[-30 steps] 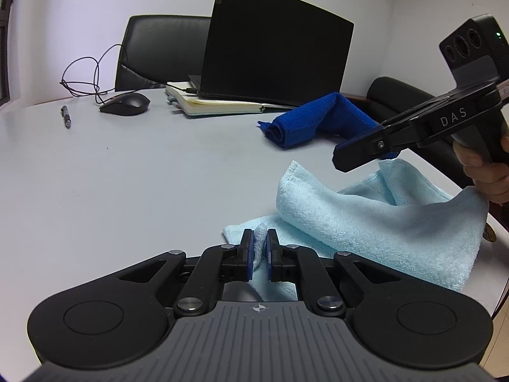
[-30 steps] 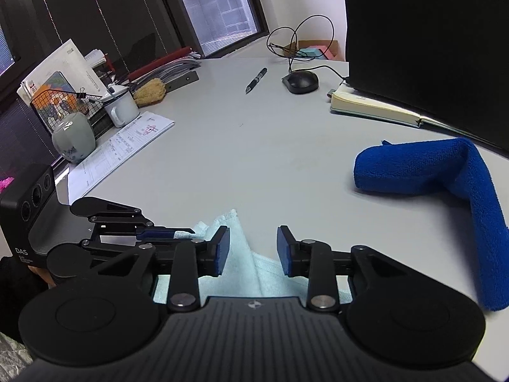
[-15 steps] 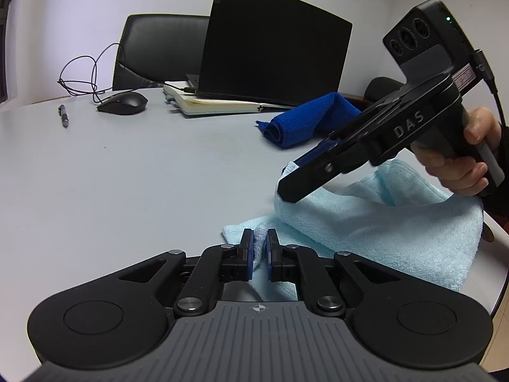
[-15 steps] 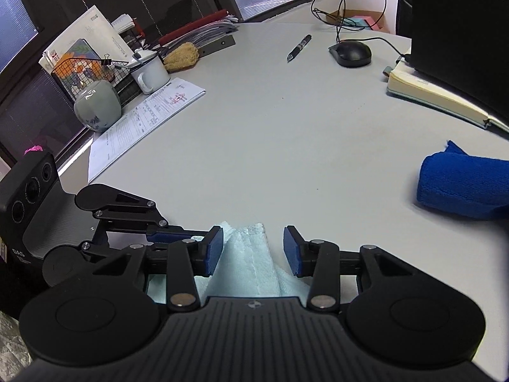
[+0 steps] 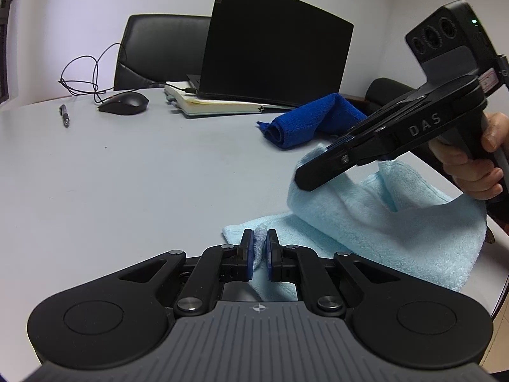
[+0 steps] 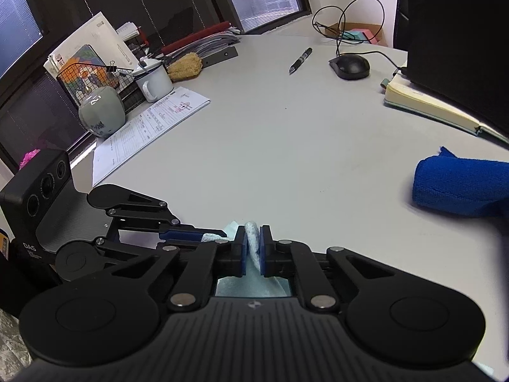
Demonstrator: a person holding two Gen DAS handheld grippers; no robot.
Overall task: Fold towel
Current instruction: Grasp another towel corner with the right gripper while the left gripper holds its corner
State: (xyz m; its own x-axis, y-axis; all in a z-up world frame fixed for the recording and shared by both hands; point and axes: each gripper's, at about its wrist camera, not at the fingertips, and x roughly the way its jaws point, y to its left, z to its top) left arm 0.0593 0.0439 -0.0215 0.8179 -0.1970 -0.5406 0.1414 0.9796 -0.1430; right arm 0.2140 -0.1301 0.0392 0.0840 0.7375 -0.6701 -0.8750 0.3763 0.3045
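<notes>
"DAS" on right claw (image 5: pixel 307 180), on left claw (image 6: pixel 203 234)

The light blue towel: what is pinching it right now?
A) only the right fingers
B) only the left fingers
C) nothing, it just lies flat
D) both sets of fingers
D: the light blue towel is bunched between the blue pads of the left gripper in its own view, and another fold of it is squeezed between the fingers of the right gripper in the right wrist view.

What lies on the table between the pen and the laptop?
The black mouse with its looped cable lies between pen and laptop; the left wrist view shows it best.
</notes>
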